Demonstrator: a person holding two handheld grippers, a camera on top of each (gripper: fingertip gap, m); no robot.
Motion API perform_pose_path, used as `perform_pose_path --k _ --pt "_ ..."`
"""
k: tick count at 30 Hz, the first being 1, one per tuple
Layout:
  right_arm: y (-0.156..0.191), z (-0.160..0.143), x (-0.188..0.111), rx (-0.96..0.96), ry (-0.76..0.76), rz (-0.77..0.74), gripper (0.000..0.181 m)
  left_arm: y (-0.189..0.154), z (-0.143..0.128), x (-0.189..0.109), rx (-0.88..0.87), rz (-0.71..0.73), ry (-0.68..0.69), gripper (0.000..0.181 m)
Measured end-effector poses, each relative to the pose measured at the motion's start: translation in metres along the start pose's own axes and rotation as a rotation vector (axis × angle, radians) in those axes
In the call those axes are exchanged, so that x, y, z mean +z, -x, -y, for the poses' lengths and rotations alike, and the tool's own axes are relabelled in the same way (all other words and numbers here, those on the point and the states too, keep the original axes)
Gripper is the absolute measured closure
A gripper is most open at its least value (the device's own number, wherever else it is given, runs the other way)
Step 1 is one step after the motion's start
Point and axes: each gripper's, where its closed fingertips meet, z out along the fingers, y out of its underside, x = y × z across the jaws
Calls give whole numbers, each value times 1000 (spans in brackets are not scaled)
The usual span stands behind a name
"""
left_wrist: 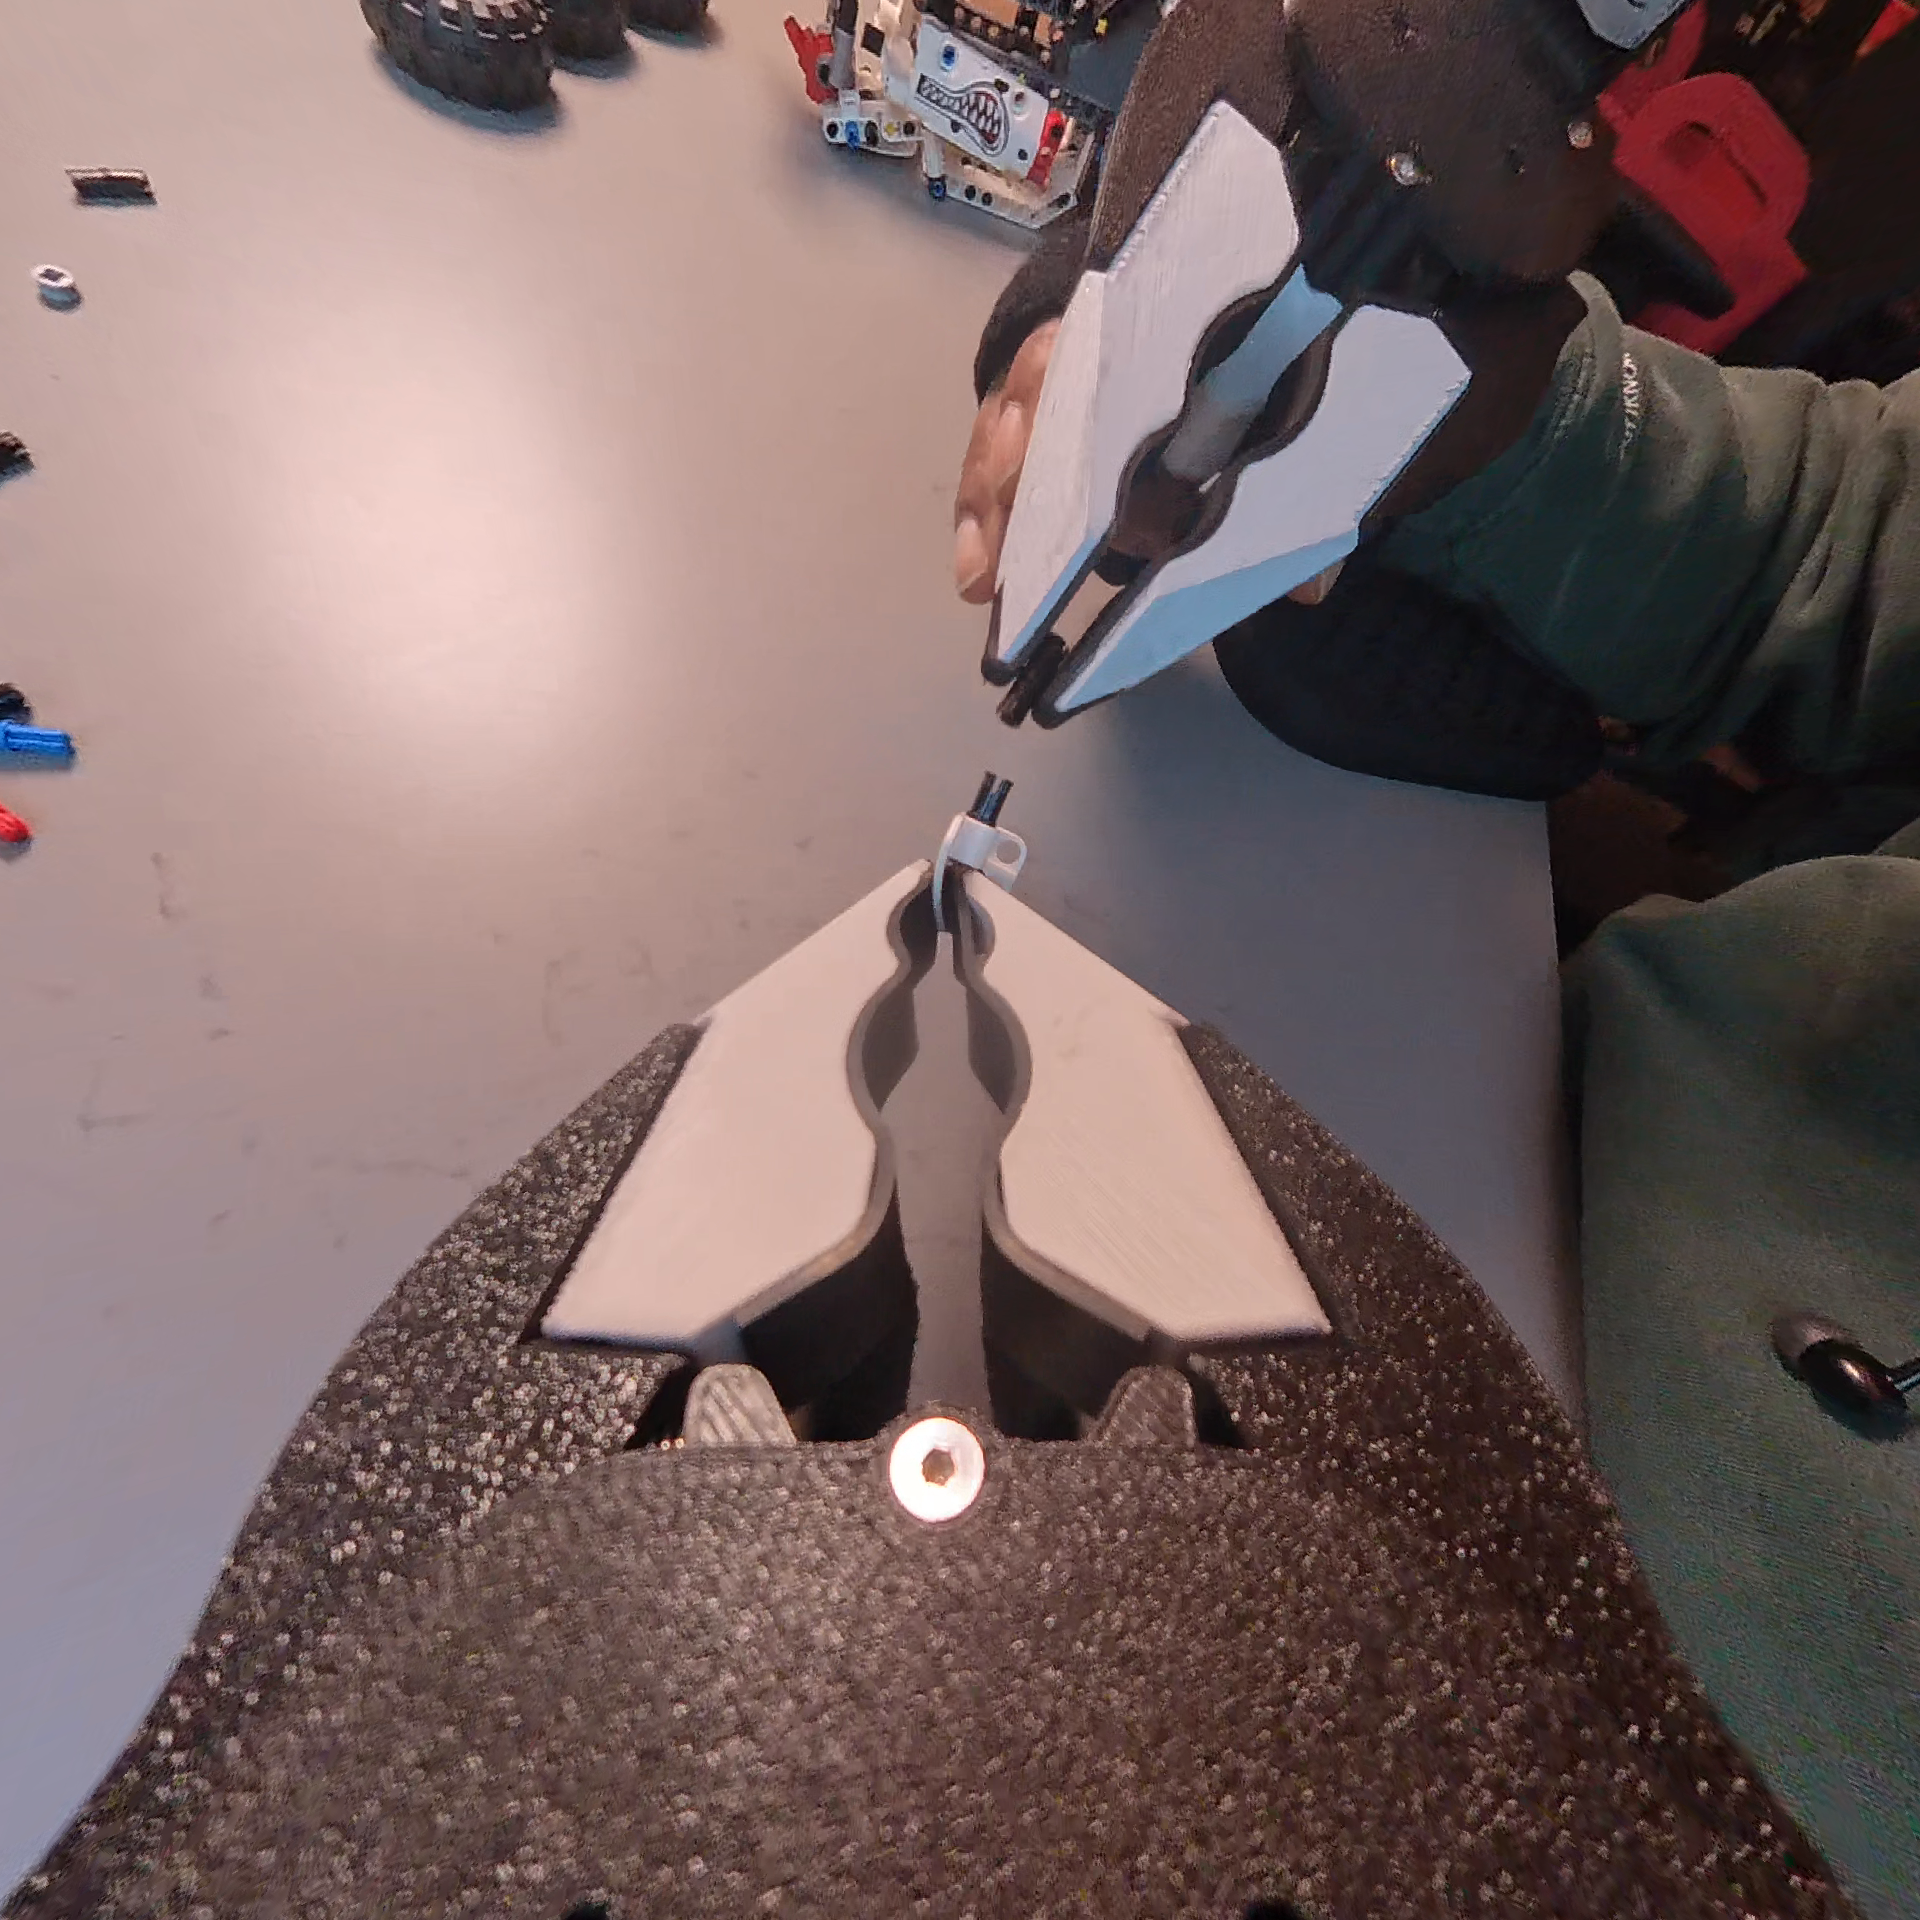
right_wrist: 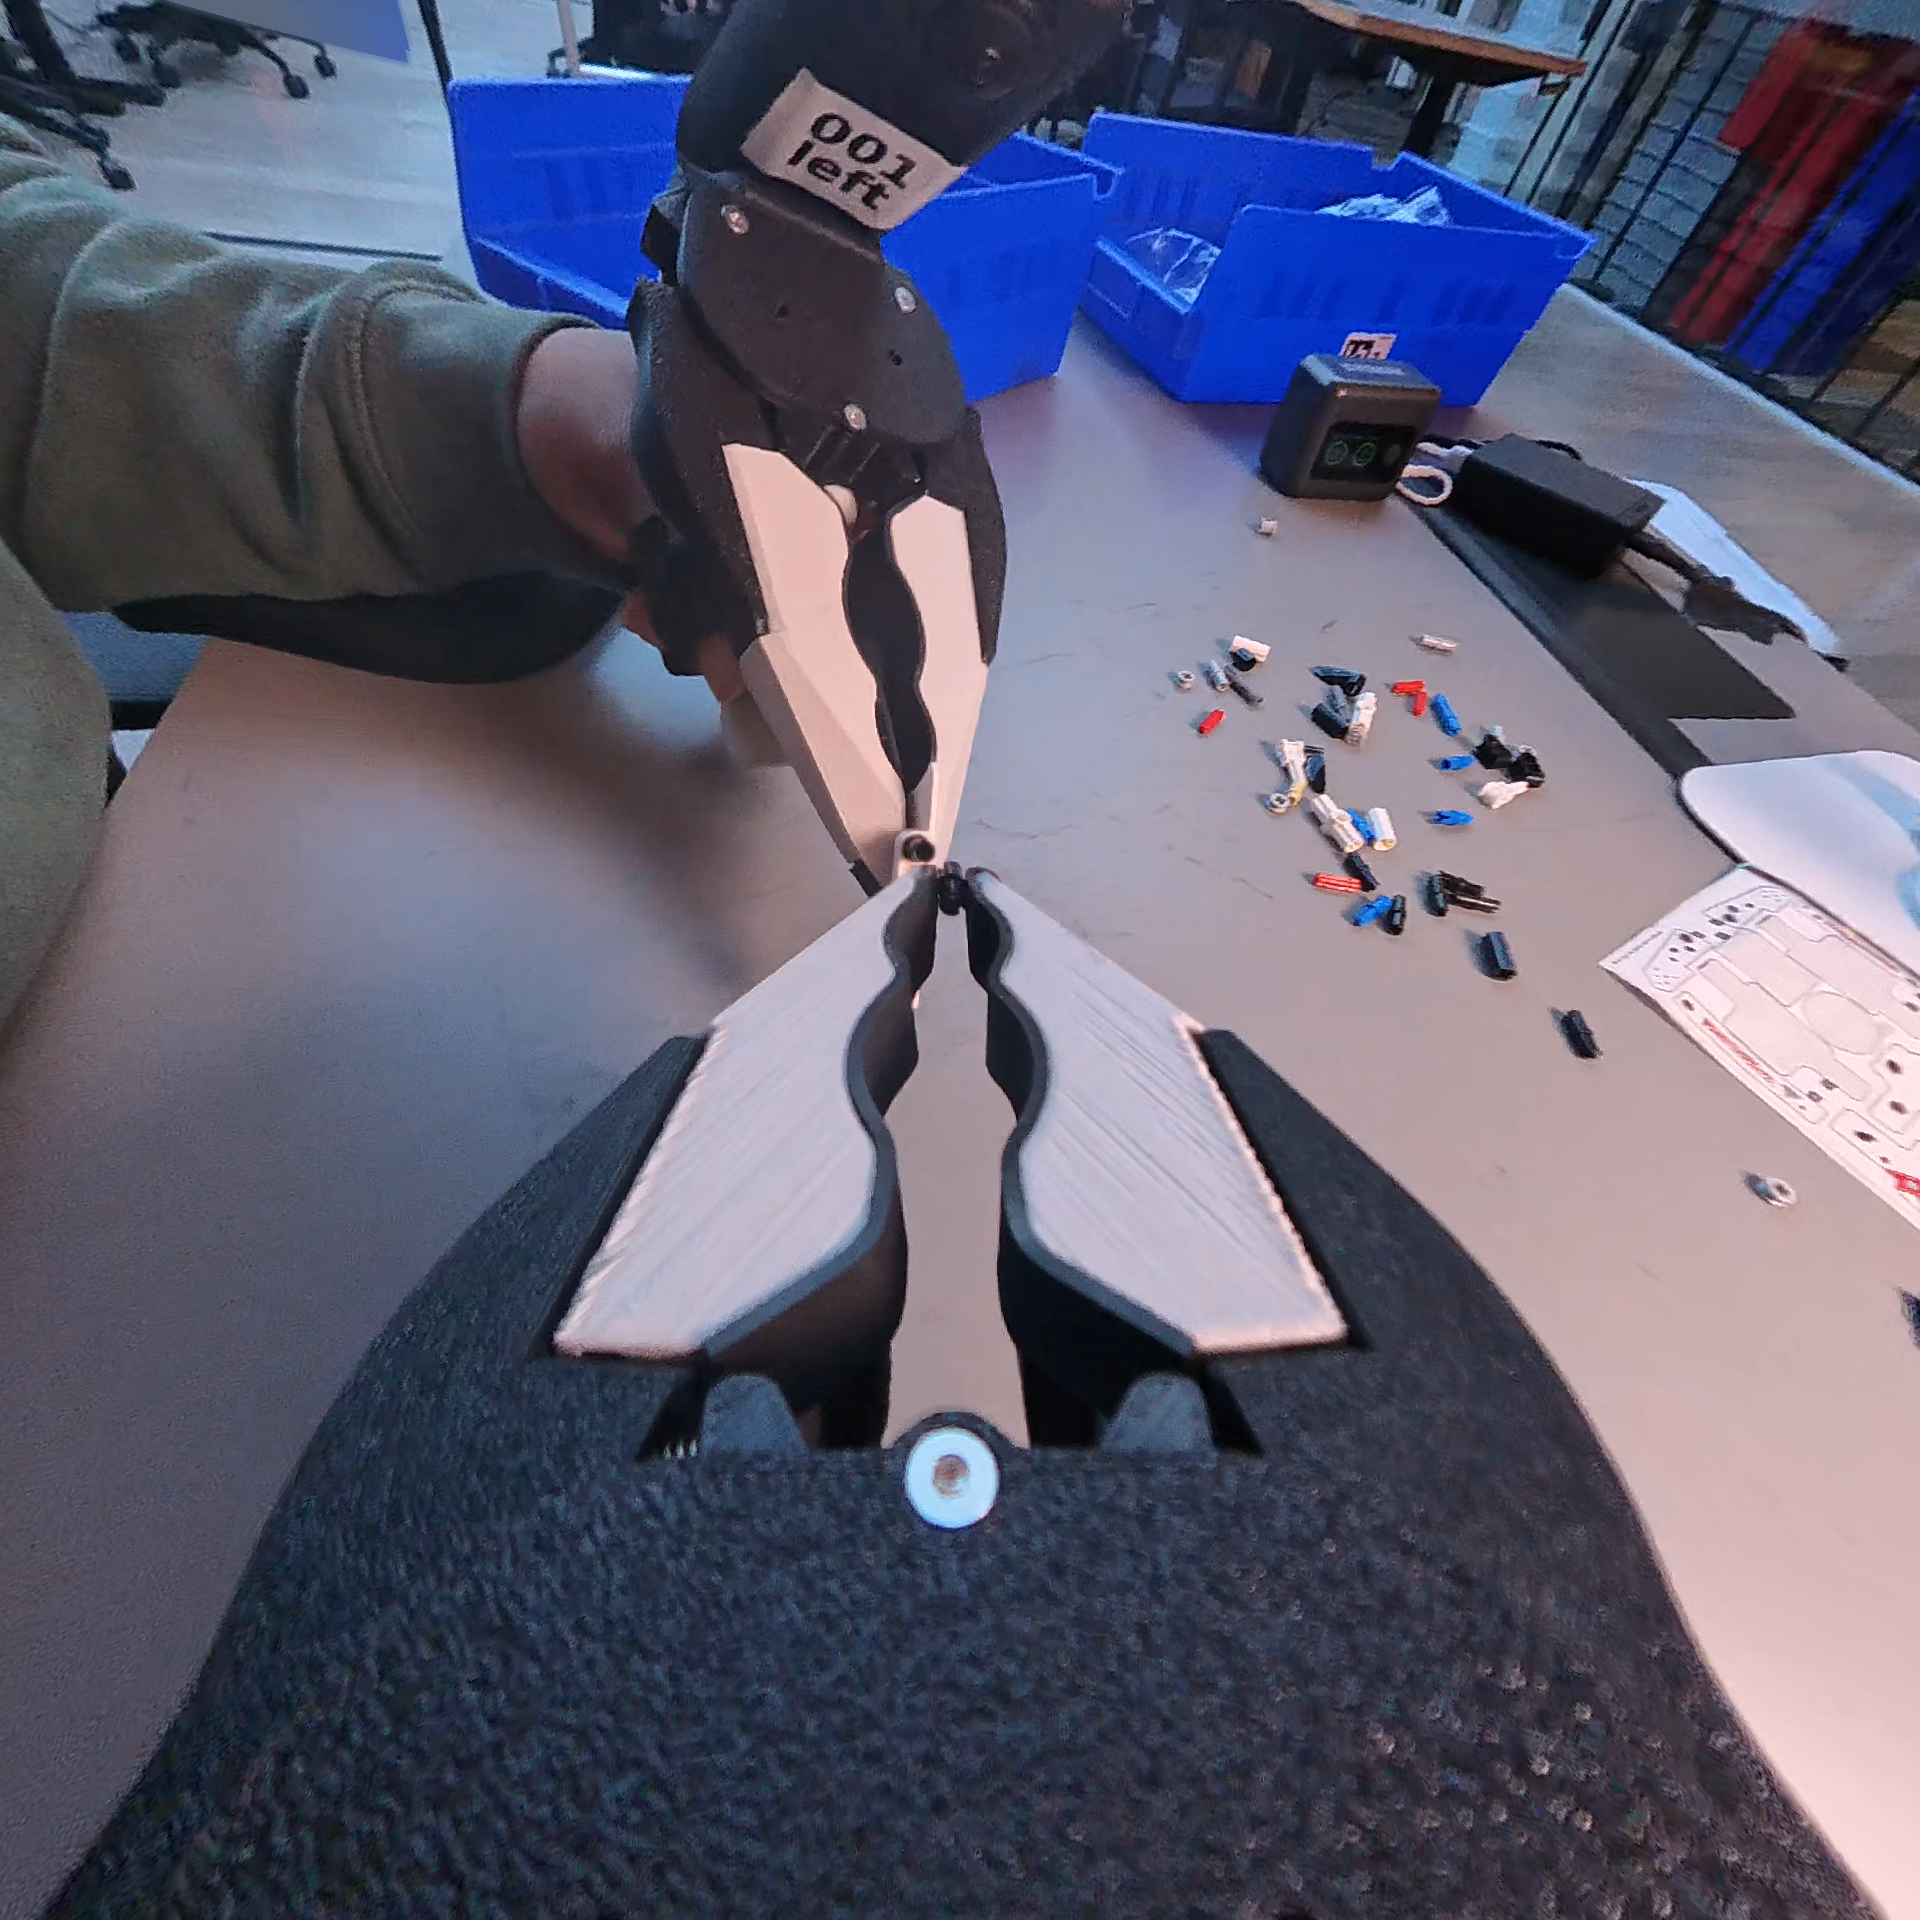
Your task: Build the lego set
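1. We see grainy black gripper bodies with smooth grey fingers whose inner edges are wavy.
2. Our left gripper (left_wrist: 961, 883) is clamped on a small white connector (left_wrist: 982, 844) with a black pin through it; our right gripper (right_wrist: 948, 891) pinches a black pin (right_wrist: 950, 894). The two pieces sit close, tip to tip, apart.
3. Below lies a matte grey table (right_wrist: 1143, 727) with scattered loose pieces (right_wrist: 1371, 790), a part-built model (left_wrist: 956, 104) and blue bins (right_wrist: 1299, 281).

Soft overhead light gives my worktop (left_wrist: 436, 582) a pale pinkish glare at upper left; fisheye bends the edges; foreground slightly blurred.
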Motion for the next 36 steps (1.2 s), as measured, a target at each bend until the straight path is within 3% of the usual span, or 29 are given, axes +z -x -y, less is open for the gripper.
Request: perform_pose_path --k 6,21,27,36 --pt "15 -14 8 58 63 122 177 -5 -3 2 -5 -44 9 180" --pt "18 -27 13 46 159 117 177 -3 -12 11 133 62 83 181" --pt "20 -27 11 44 167 115 178 -6 -10 13 119 33 56 181" --pt "10 -27 12 85 125 41 176 1 -5 16 -47 -15 18 181"
